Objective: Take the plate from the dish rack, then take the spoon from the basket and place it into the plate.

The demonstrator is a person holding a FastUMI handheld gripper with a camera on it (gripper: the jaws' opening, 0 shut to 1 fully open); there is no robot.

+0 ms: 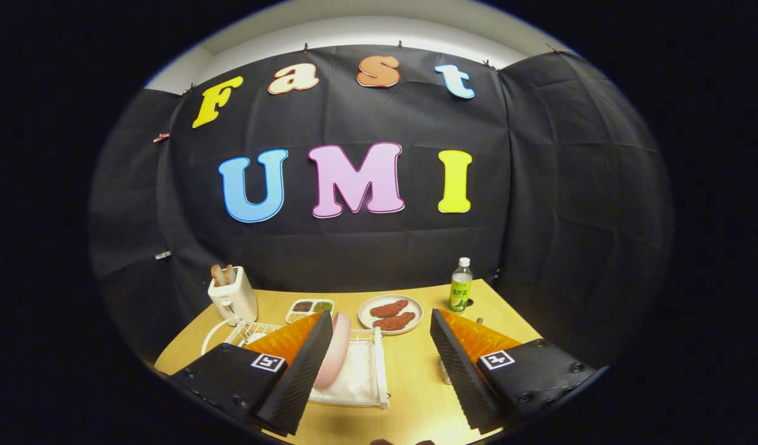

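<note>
Tool (379,364) fingers spread wide beside the pink plate (334,352) upright in the dish rack (379,371).

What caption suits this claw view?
Open claw nears the pink plate standing in the white dish rack beside its left finger.

I stood at a staged kitchen corner inside a recording booth. Black cloth (540,185) hung as walls around a small wooden table (410,383). On it sat a white toaster (233,296), a white dish rack (363,371), a plate of food (391,314), a divided snack tray (310,308) and a drink bottle (460,285). My gripper (379,364) hung above, fingers spread apart.
</note>
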